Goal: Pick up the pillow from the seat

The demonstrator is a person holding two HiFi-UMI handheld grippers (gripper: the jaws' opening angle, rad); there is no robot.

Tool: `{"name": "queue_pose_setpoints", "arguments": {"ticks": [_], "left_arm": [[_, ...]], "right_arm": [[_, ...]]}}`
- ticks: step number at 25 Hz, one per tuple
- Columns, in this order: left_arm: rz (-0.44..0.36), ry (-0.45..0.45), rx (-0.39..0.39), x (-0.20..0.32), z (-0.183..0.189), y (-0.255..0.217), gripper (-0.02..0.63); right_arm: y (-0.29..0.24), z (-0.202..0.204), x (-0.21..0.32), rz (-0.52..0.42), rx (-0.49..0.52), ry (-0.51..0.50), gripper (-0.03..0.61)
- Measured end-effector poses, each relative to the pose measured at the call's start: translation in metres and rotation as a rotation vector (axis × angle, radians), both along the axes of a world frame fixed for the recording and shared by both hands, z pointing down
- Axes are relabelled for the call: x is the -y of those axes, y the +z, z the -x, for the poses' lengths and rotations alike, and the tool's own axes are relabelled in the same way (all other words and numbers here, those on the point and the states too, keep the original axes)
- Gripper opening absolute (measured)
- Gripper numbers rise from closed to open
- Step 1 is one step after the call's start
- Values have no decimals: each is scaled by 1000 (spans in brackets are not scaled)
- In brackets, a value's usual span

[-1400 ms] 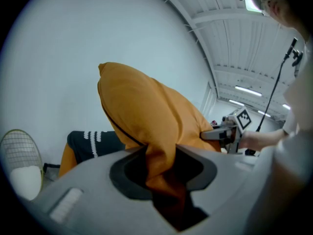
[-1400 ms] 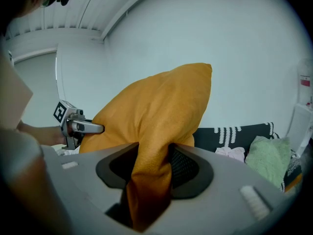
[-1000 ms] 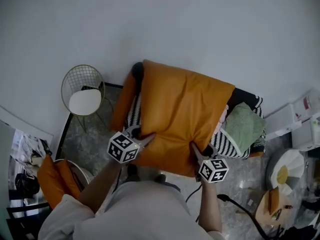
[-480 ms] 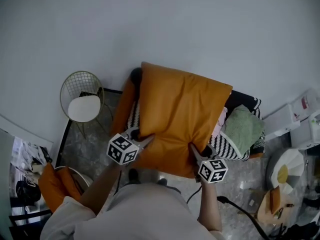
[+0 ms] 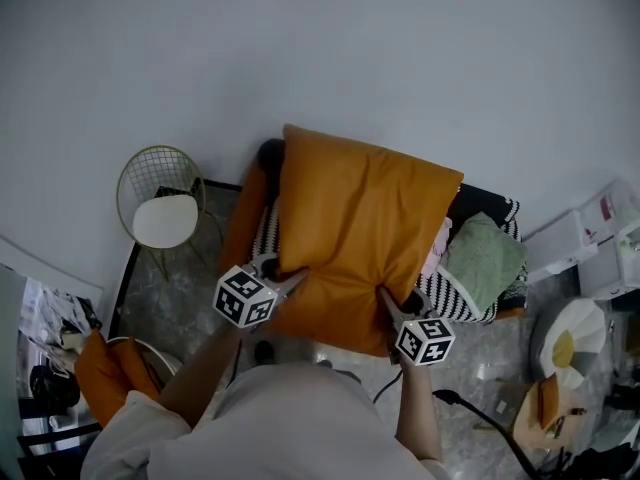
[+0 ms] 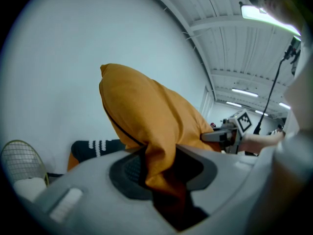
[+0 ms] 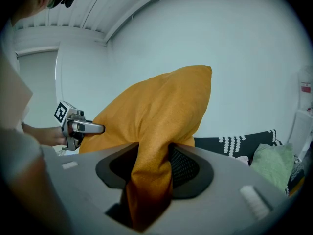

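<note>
The head view looks steeply down on the left gripper [image 5: 292, 278] and right gripper [image 5: 388, 298]. Each gripper view sits close behind its own fingers [image 7: 185, 168], facing along them. Both share the pillow [image 7: 161, 111] between the fingers and, seemingly, the seat [image 7: 239, 143] beyond.

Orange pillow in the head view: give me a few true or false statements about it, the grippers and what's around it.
1. The left gripper and the right gripper are each shut on the orange pillow. True.
2. Both grippers grip the pillow's far edge by the wall. False: they grip the near edge, closest to the person.
3. A green cloth lies to the right of the pillow. True.
4. The wire chair on the left has a green seat pad. False: its seat pad is white.
</note>
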State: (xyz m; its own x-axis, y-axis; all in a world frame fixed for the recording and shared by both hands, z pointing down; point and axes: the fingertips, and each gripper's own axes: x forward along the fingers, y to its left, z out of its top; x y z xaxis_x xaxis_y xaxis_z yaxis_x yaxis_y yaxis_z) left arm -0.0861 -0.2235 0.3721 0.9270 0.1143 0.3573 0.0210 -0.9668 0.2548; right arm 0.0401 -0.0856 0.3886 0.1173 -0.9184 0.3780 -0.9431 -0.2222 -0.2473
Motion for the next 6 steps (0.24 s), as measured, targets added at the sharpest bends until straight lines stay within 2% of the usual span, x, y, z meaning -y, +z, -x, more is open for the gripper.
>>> {"name": "queue_pose_setpoints", "arguments": {"ticks": [6], "left_arm": [[8, -1, 1, 5, 2, 2, 129]], "right_arm": [[2, 2, 4, 3, 0, 4, 196]]}}
